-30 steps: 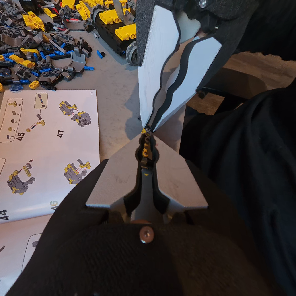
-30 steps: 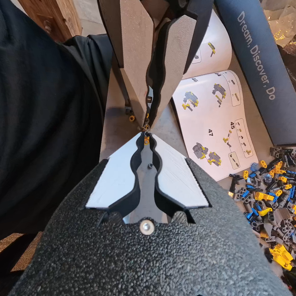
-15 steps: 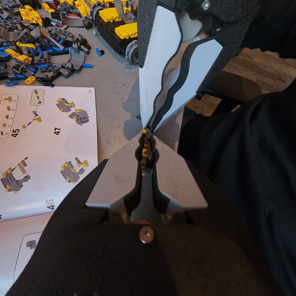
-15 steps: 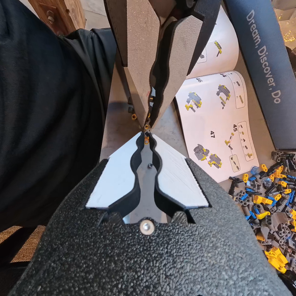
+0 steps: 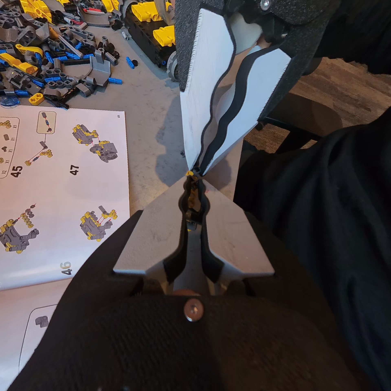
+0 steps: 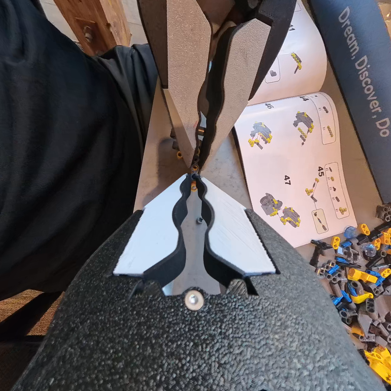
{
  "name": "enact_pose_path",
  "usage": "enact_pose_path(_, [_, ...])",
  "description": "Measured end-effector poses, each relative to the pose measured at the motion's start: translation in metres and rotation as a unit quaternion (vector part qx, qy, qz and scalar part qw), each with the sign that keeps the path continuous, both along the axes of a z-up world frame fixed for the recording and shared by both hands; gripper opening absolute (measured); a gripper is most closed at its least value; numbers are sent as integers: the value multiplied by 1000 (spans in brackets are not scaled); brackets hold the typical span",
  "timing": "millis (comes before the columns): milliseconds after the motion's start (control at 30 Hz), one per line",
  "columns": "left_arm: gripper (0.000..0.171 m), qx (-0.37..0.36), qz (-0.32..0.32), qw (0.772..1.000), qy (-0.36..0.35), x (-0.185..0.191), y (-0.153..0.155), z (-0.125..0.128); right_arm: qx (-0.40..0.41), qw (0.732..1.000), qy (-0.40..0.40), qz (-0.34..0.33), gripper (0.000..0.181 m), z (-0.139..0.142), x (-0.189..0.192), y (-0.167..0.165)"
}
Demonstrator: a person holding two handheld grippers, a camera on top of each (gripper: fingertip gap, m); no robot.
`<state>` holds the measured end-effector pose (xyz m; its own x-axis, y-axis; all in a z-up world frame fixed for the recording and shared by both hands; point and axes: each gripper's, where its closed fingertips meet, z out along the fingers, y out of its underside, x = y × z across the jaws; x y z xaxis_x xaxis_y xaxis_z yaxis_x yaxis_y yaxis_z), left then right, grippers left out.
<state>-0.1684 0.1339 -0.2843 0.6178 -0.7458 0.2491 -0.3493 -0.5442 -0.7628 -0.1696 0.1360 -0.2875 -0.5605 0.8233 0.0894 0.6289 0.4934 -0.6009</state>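
step numerals: white instruction booklet (image 5: 69, 190) | white lettering: dark blue box (image 6: 364, 88) (wording left out)

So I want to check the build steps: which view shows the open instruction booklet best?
The left wrist view: the instruction booklet lies flat, its page nearly whole. In the right wrist view the booklet sits farther off, curled, partly hidden behind the left gripper.

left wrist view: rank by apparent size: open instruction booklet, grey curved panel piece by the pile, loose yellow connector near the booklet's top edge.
1. Instruction booklet, by far the largest, partly cut off.
2. Grey curved panel piece.
3. Yellow connector, smallest.
All three lie on the table, so nearness hardly skews the order.
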Motion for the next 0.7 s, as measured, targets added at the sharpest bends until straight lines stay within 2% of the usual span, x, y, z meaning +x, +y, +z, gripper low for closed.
enact_pose_path(200, [3,-2,3,1000,-4,-2,0,0,-12,1000,-1,2,5,0,-1,0])
enact_pose_path(333, [4,-3,7,1000,-26,-3,1,1,-47,998,22,-27,7,2,-5,1])
enact_pose_path(400, [4,-25,12,998,-62,-7,1,2,-59,995,53,-61,43,4,-11,7])
enact_pose_path(500, [3,-68,43,986,-149,-22,8,12,-109,983,103,-103,42,13,-14,13])
enact_pose_path(600, [4,-114,61,949,-286,-31,13,35,-148,973,124,-124,42,14,-13,15])
enact_pose_path(700, [4,-145,74,932,-325,-35,12,32,-162,971,123,-124,43,10,-10,11])
